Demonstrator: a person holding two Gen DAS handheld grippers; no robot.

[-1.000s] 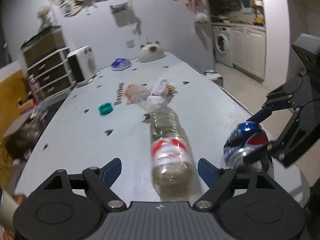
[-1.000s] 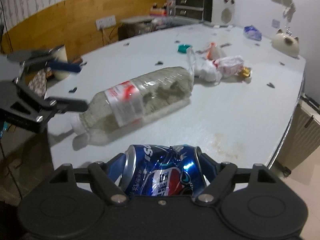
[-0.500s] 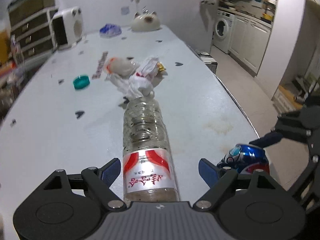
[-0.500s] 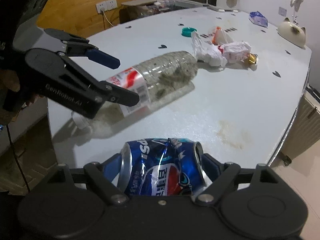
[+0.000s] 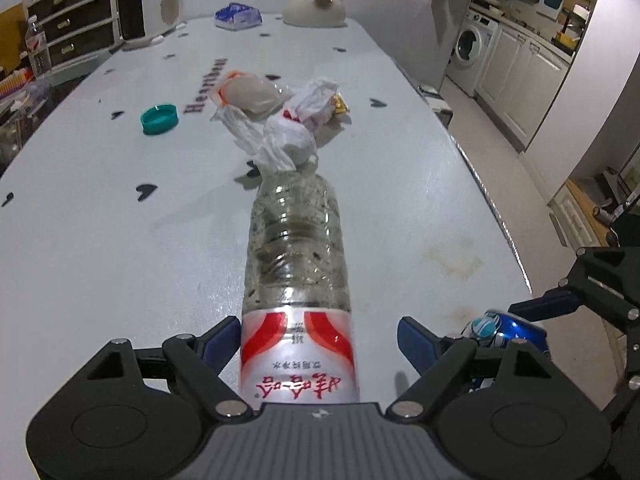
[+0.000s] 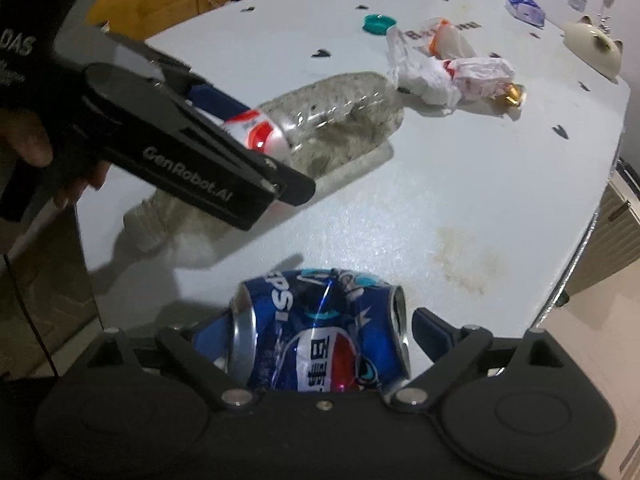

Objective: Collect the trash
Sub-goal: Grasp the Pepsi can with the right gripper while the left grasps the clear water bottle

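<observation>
A dirty clear plastic bottle [image 5: 297,280] with a red-and-white label lies on the white table [image 5: 100,240], its label end between the fingers of my left gripper [image 5: 316,340]. The left jaws are open around it; the right finger stands apart from the bottle. The bottle also shows in the right wrist view [image 6: 332,120], with the left gripper [image 6: 240,160] over it. My right gripper [image 6: 316,332] is shut on a crushed blue Pepsi can [image 6: 320,332], also visible at the table's near right edge [image 5: 504,328].
Crumpled white plastic bags [image 5: 288,136], a clear wrapper [image 5: 248,92], a gold wrapper [image 5: 340,104] and a teal lid [image 5: 159,119] lie further along the table. A cat-shaped ceramic [image 5: 314,6], a blue packet [image 5: 238,16] and a white heater [image 5: 150,0] stand at the far end.
My left gripper has moved forward and down over the bottle's label end, so the bottle now lies between its open fingers. The right gripper still holds the can, a little lower.
</observation>
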